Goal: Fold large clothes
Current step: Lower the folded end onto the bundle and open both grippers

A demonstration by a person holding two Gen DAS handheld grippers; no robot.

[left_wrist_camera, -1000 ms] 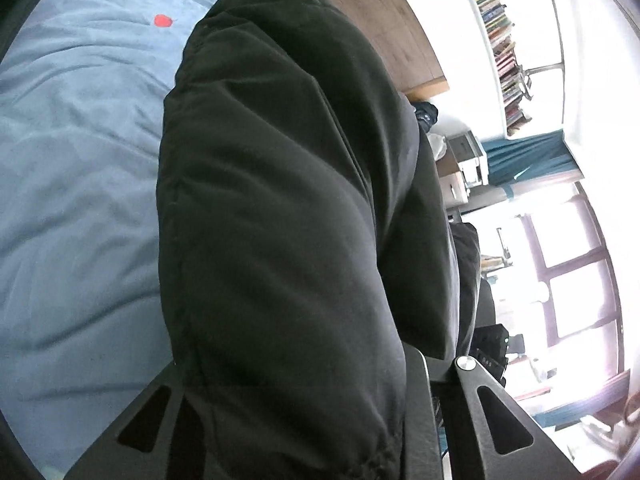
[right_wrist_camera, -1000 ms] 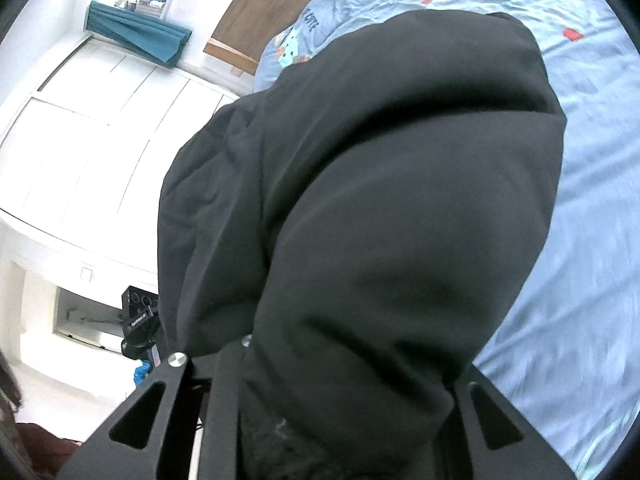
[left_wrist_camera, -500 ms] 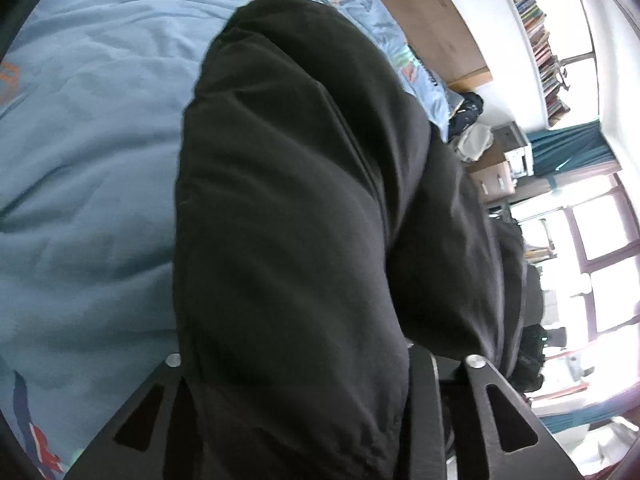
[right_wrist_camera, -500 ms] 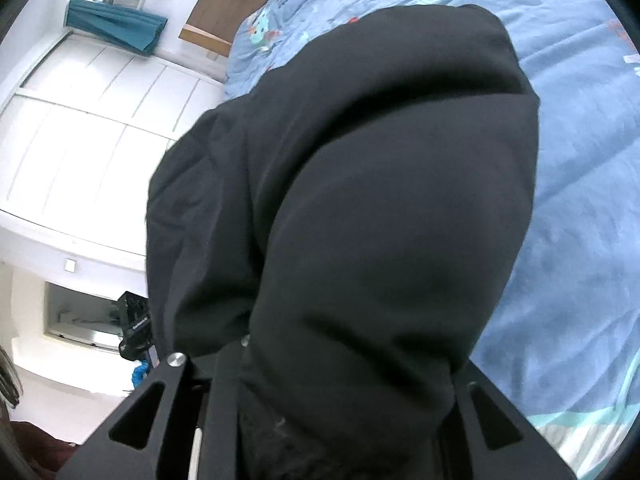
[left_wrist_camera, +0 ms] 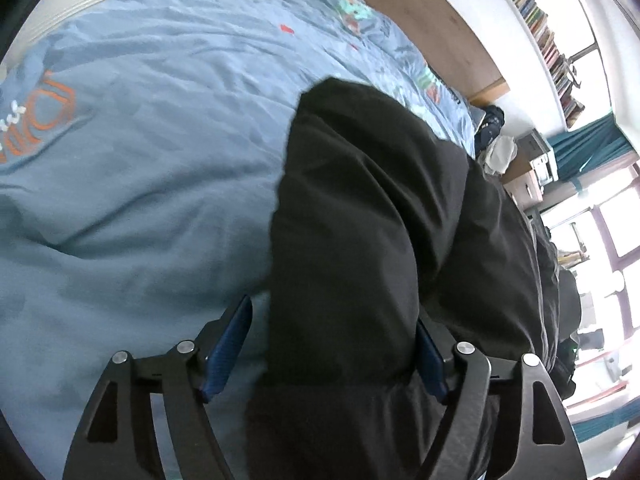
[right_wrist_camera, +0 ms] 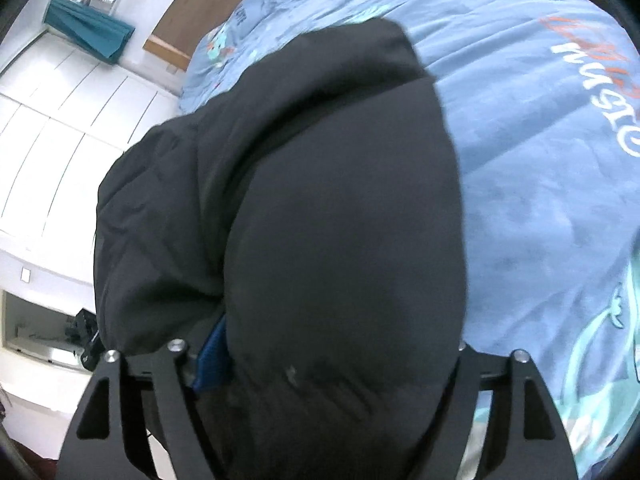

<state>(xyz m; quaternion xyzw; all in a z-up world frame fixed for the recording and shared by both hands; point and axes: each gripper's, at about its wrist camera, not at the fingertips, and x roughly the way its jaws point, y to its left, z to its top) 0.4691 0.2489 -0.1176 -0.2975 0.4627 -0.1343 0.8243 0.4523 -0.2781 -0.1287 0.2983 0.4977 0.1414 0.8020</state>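
A large black padded jacket (left_wrist_camera: pixel 380 232) lies bunched on the blue bed cover (left_wrist_camera: pixel 140 152). In the left wrist view my left gripper (left_wrist_camera: pixel 332 344) is open, its blue pads (left_wrist_camera: pixel 228 344) spread wide, and the jacket fabric lies loose between them. In the right wrist view the same jacket (right_wrist_camera: pixel 340 240) fills the middle. My right gripper (right_wrist_camera: pixel 332 356) is open too, with one blue pad (right_wrist_camera: pixel 210 356) showing at the left and the other hidden under the fabric.
The blue printed bed cover (right_wrist_camera: pixel 540 160) spreads to the right. A wooden headboard (left_wrist_camera: pixel 432 16) and a bookshelf (left_wrist_camera: pixel 536 28) stand beyond the bed. White cupboards (right_wrist_camera: pixel 60 128) are at the left in the right wrist view. A window (left_wrist_camera: pixel 612 240) is at the far right.
Both grippers were shut on the black jacket and have now opened. The jacket has come down onto the bed cover, and more of the cover shows in both views.
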